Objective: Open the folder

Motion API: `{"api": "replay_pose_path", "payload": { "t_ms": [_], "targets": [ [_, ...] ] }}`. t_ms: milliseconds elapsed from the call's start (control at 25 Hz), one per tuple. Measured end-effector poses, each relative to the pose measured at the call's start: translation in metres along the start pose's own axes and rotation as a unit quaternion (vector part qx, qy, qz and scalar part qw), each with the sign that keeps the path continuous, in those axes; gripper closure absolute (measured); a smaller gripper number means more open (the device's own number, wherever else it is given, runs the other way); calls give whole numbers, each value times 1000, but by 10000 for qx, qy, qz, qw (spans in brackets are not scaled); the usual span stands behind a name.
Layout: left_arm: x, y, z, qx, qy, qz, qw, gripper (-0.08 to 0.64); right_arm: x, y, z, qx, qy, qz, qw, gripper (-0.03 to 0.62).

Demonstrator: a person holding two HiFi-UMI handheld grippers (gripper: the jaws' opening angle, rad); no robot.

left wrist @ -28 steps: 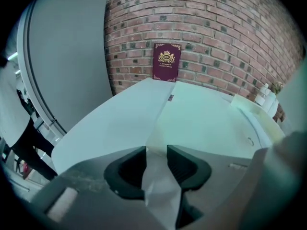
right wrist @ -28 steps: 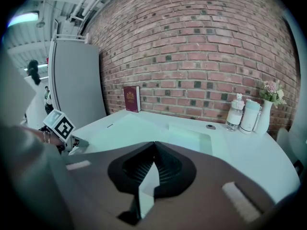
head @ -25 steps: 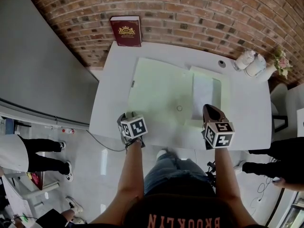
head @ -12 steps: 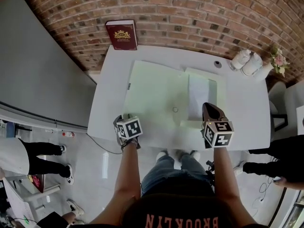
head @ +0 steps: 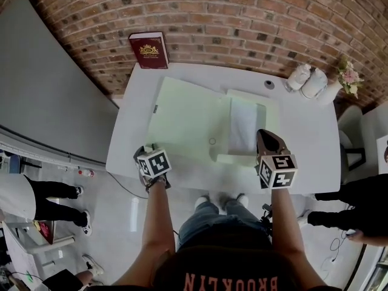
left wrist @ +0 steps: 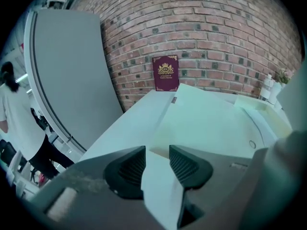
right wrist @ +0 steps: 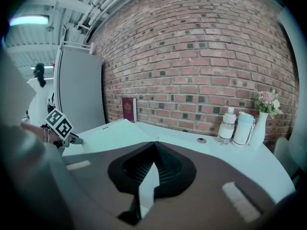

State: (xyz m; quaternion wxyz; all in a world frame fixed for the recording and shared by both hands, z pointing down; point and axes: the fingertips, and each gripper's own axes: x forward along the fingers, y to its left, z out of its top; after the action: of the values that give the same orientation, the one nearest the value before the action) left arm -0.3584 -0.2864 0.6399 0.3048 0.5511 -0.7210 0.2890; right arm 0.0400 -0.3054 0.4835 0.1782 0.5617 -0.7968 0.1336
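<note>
Head view: gold print on maroon hardcover book (head: 148, 50) too small for me to read. Tiny round mark (head: 212, 141) on pale green plastic folder (head: 185, 114), can't tell what. Bystander in white top (head: 15, 196) cut by left edge. Left gripper view: big blurry pale shape (left wrist: 288, 162) blocks my right side, no clue what.

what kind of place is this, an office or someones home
Probably an office or studio rather than a home: a white table against a bare brick wall, a pale green folder lying on it, and other people standing around on a glossy floor.
</note>
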Motion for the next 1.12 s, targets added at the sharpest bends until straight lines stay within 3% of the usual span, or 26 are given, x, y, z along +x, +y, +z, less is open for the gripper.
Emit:
{"api": "replay_pose_path", "payload": {
  "t_ms": [440,840,1120],
  "targets": [
    [-59,-12,42,-49,-781,381,9962,399,-21,-28,11,60,-285,167,9994,595],
    [-104,-31,71,-37,-1376,417,9896,399,-42,-43,29,-40,-601,231,9979,595],
    [-138,-59,100,91,-1989,313,9795,424,-62,-58,40,-86,-837,165,9963,595]
  ]
}}
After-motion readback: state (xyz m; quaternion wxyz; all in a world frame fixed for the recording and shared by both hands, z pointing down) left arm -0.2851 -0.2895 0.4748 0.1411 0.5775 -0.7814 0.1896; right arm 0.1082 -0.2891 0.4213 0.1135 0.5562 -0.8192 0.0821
